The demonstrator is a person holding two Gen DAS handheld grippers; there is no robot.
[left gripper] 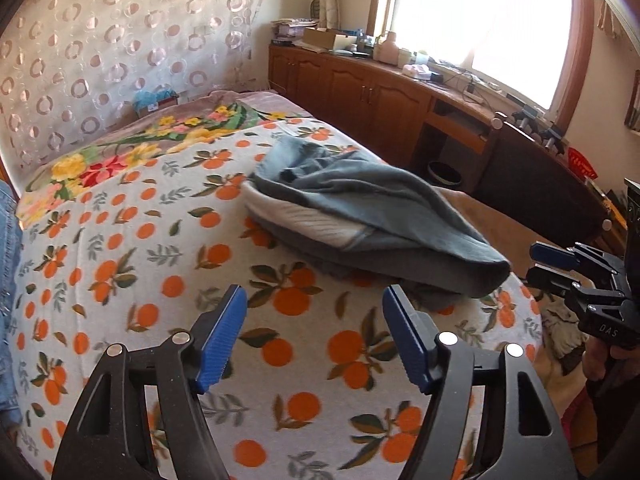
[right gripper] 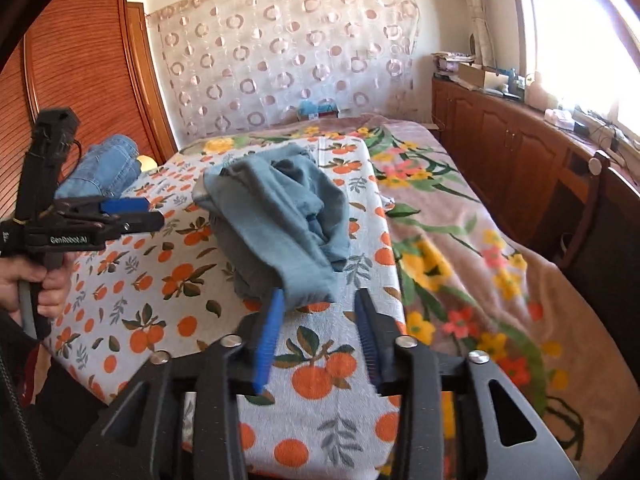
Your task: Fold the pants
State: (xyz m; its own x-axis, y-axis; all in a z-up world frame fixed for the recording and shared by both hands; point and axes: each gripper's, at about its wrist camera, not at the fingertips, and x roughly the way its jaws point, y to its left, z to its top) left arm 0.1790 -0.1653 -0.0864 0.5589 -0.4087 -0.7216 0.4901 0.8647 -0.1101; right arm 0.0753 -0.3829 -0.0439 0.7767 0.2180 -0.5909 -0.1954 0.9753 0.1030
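The soft blue-grey fleece pants [right gripper: 276, 224] are lying bunched on the orange-print white bedspread [right gripper: 320, 376], their long axis running away toward the circle-patterned curtain. The right gripper [right gripper: 320, 336] is standing spread and empty, with the near folded end just ahead between its fingertips. The left gripper [left gripper: 316, 340] is gaping wide, the pile lying further off to its right
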